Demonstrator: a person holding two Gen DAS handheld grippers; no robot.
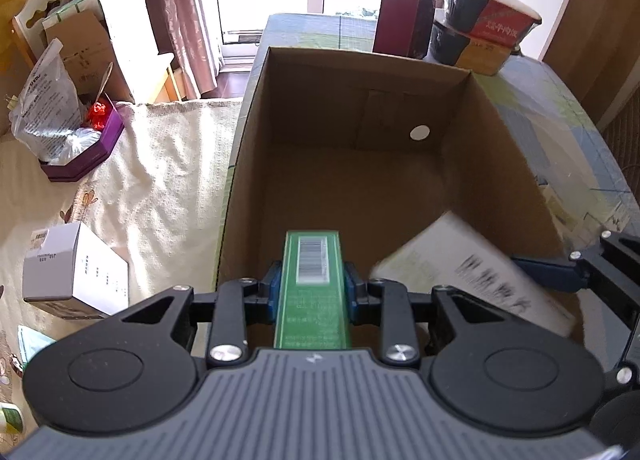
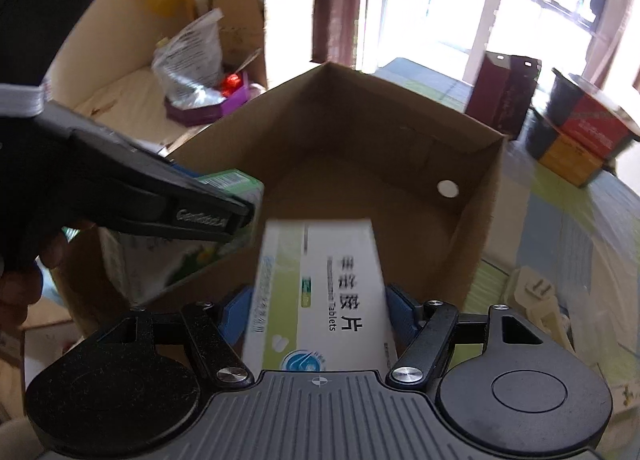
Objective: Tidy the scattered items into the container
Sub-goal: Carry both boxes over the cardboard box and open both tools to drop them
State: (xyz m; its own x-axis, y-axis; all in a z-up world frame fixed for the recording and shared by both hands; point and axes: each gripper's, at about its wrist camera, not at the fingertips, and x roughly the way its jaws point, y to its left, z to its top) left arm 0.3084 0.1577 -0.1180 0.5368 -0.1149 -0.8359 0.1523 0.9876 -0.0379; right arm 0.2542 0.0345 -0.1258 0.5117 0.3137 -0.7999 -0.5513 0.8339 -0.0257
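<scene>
Over carton, blurred tablet box, claw-gripped

Brown cardboard box with a white round sticker. Green carton, white barcode label. White tablet box, lime-green stripe, black lettering. Purple tray. Cream cloth.

Right tool clamping white tablet box, over open cardboard box
</scene>
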